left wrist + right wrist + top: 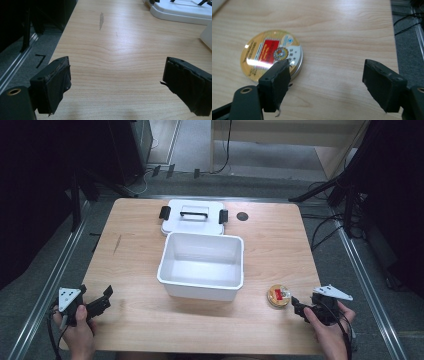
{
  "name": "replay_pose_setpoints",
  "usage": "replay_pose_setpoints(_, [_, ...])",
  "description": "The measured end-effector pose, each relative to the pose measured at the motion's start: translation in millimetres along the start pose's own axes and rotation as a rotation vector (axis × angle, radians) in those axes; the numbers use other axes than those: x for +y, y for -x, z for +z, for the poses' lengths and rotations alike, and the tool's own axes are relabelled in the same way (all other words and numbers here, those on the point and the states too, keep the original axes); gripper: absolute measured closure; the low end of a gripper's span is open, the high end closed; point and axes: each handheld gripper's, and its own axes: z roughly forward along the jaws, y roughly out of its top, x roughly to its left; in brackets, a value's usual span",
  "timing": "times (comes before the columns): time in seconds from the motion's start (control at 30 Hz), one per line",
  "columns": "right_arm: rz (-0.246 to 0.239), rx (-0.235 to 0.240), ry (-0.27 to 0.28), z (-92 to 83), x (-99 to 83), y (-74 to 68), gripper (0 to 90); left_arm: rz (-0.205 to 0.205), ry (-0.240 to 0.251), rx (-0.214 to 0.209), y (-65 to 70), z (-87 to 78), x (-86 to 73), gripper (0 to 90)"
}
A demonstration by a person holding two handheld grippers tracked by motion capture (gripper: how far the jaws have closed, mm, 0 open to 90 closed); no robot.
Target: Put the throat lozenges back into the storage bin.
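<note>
A round gold tin point(278, 295) with a red label lies flat on the wooden table at the front right. My right gripper point(297, 309) rests just right of it, open; in the right gripper view the tin point(265, 53) sits beside and partly behind the left pad, with bare wood inside the gripper point(325, 80). An open white plastic box point(200, 291) stands mid-table, and its white lid point(192, 217) with black handle and clips lies flat behind it. My left gripper point(102, 300) sits at the front left, open over bare wood point(115, 82).
A small dark round hole point(242, 216) marks the table near the far edge. The lid's edge point(180, 11) and a corner of the box point(207, 35) show at the upper right of the left gripper view. Cables and black stands surround the table on the floor.
</note>
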Motion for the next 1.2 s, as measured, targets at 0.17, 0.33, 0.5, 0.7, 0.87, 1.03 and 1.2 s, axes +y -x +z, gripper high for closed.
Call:
replay_pose_setpoints(0.17, [-0.083,0.008,-0.131,2.5,12.9,-9.5,20.3,-0.008,-0.007,-0.014,-0.8,0.5,0.2,8.4])
replay_pose_setpoints(0.33, [-0.155,0.018,-0.236,0.6,28.8,-17.8,18.7,-0.009,-0.012,-0.018,-0.6,1.2,0.5,8.4])
replay_pose_setpoints(0.5, [-0.223,0.050,-0.375,3.1,47.2,-29.1,16.1,-0.014,-0.012,-0.024,-0.5,1.9,0.7,8.4])
replay_pose_setpoints(0.7, [-0.274,0.102,-0.536,15.2,58.9,-40.7,15.3,-0.012,-0.017,-0.028,-0.3,2.3,0.9,8.4])
replay_pose_setpoints(0.87, [-0.286,0.129,-0.648,26.8,71.2,-49.0,14.1,0.006,-0.022,-0.031,1.6,3.1,1.0,8.4])
replay_pose_setpoints(1.03, [-0.269,0.120,-0.711,38.5,83.2,-58.9,13.9,0.002,-0.027,-0.032,1.1,3.3,1.3,8.4])
replay_pose_setpoints(1.2, [-0.246,0.102,-0.742,49.7,87.5,-64.0,13.8,0.000,-0.034,-0.034,0.9,3.7,1.6,8.4])
